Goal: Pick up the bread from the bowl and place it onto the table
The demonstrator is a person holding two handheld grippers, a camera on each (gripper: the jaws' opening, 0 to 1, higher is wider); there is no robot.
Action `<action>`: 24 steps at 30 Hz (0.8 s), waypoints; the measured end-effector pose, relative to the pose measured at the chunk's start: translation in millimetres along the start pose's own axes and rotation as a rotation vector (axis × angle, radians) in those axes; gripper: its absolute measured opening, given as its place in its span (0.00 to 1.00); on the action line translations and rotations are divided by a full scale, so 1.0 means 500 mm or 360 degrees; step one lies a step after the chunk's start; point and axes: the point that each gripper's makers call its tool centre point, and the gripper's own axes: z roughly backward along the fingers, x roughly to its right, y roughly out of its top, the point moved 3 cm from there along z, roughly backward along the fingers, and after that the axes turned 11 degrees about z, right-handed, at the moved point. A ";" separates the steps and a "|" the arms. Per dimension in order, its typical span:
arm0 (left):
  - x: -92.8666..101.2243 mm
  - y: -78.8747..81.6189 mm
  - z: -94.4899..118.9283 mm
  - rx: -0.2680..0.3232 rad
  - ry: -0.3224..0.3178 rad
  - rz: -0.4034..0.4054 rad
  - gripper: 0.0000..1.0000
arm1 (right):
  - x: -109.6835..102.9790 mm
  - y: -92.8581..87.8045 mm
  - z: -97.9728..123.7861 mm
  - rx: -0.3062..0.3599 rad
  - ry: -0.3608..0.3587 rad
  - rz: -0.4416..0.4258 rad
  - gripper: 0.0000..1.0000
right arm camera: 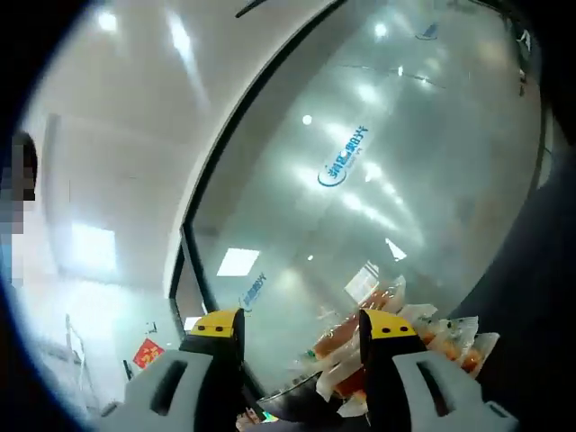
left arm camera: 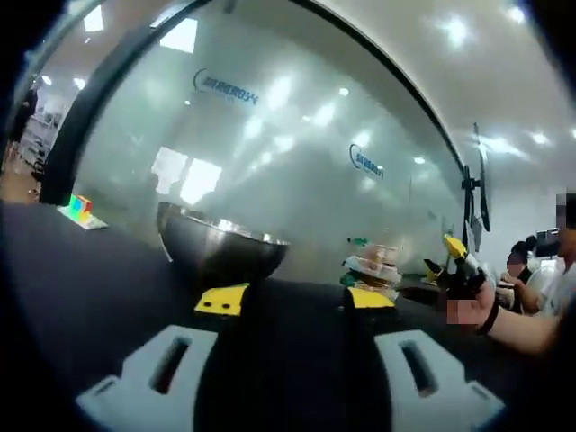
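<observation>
in the left gripper view the left gripper (left arm camera: pixel 294 301) sits low over a dark table (left arm camera: pixel 81 270), its two yellow-tipped jaws standing apart with nothing between them. just beyond the jaw tips stands a shiny metal bowl (left arm camera: pixel 220 243), upright on the table and apart from the jaws; what lies inside it cannot be seen from this low angle. to the right of the bowl, further back, there is a small pile of clear-wrapped packets (left arm camera: pixel 373 265), too small to tell for sure what they hold. at the far right a person's hand (left arm camera: pixel 472 301) holds the other gripper above the table. a small multicoloured block (left arm camera: pixel 81 206) rests at the table's far left edge, and a frosted glass wall (left arm camera: pixel 297 144) with blue lettering runs behind everything. in the right gripper view the right gripper (right arm camera: pixel 301 324) is tilted upward toward the glass wall, its jaws parted, and between and behind them sits a heap of plastic-wrapped bread (right arm camera: pixel 346 337), orange-brown through the wrapping; whether the jaws actually press on a packet cannot be told.
</observation>
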 end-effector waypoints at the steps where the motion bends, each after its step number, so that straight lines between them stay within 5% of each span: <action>1: -0.002 0.003 0.000 0.0008 0.0003 -0.0021 0.34 | -0.004 0.001 -0.001 0.0002 0.0006 0.0002 0.48; 6: -0.002 -0.008 -0.001 -0.0023 0.0017 -0.0022 0.34 | -0.013 -0.003 -0.003 -0.0029 0.0040 0.0038 0.49; 14: 0.028 -0.057 -0.010 -0.0203 -0.0045 -0.0296 0.34 | -0.023 -0.011 -0.005 -0.0048 0.0055 0.0021 0.48; 24: 0.020 -0.056 -0.008 -0.0211 -0.0026 -0.0299 0.33 | -0.025 -0.014 -0.005 -0.0057 0.0058 -0.0007 0.48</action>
